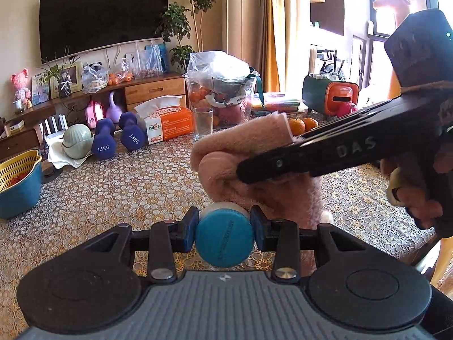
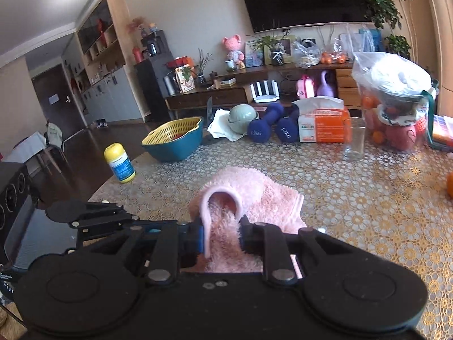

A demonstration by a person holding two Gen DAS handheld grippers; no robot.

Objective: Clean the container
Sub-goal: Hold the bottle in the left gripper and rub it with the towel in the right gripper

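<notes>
With our left claw (image 1: 225, 231) clamped on the blue-capped container (image 1: 224, 242) and our right claw (image 2: 222, 236) pinching the pink cloth (image 2: 254, 195), hard wiping could twist the container loose.

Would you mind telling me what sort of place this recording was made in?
Most likely a home living room: a large wall-mounted television above a low wooden media cabinet, a tall potted plant, and a cluttered table with a patterned cover.

Home living room. Large wall-mounted television (image 1: 103, 14) above a low wooden media cabinet (image 1: 154, 89), leafy houseplant (image 1: 185, 19), curtains (image 1: 273, 28). Dumbbells (image 1: 114, 134), tissue box (image 1: 165, 123) and oranges (image 1: 303, 126) on a lace-patterned table (image 1: 113, 192).
</notes>
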